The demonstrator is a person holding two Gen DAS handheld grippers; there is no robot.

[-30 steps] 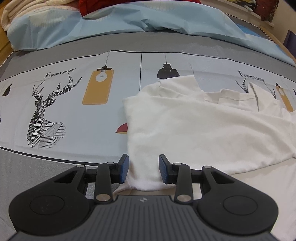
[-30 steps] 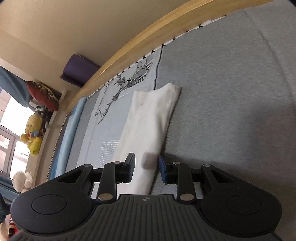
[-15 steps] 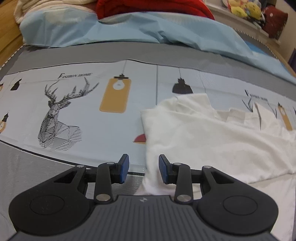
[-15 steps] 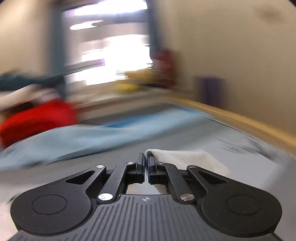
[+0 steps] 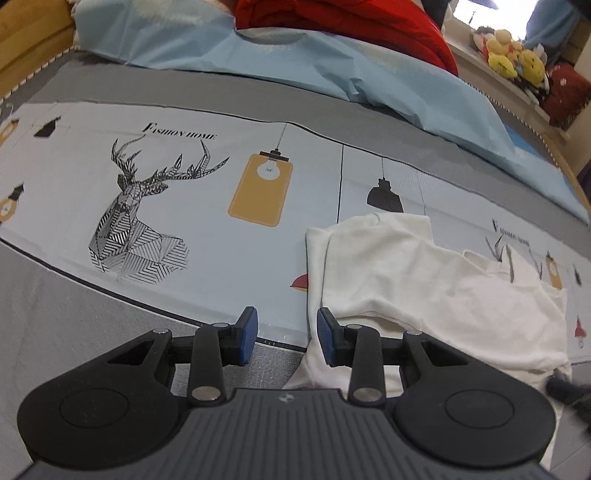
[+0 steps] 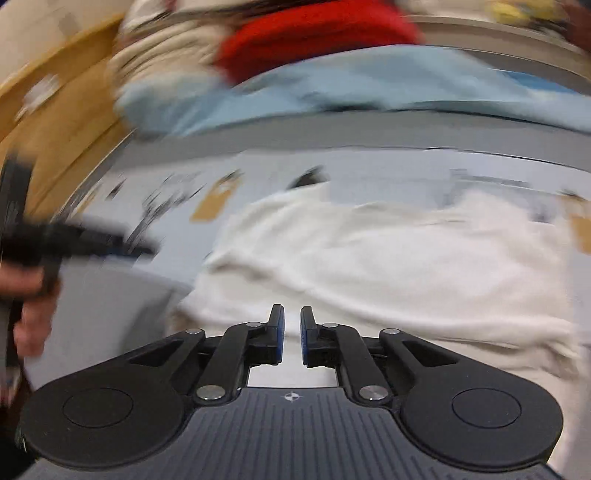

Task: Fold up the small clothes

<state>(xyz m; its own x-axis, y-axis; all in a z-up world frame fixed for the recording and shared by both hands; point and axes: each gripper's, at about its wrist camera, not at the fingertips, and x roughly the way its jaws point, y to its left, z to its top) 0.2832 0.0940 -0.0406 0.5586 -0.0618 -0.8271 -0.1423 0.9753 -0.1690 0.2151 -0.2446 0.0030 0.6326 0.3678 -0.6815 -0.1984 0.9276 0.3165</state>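
My left claw (image 5: pixel 283 334) gaping wide beside the white shirt (image 5: pixel 424 280) lying centre-right, my right claw (image 6: pixel 291 334) hovering narrowly parted, gripping nothing, over blurred shirt.

Your left gripper (image 5: pixel 283 335): jaws spread, bare sheet (image 5: pixel 207 258) ahead between them and to left as far as deer print (image 5: pixel 136 221); passage open there. Right of it, white garment (image 5: pixel 424 291) lies flat, its left edge just beside right finger. Far side blocked: blue quilt (image 5: pixel 332 70) heaped across bed, red bundle (image 5: pixel 343 26) on top. Wooden bed frame (image 5: pixel 29 40) bounds left side. Your right gripper (image 6: pixel 291 336): narrow gap between fingers, garment directly ahead and underneath. Left gripper sits near at its left; view blurred.
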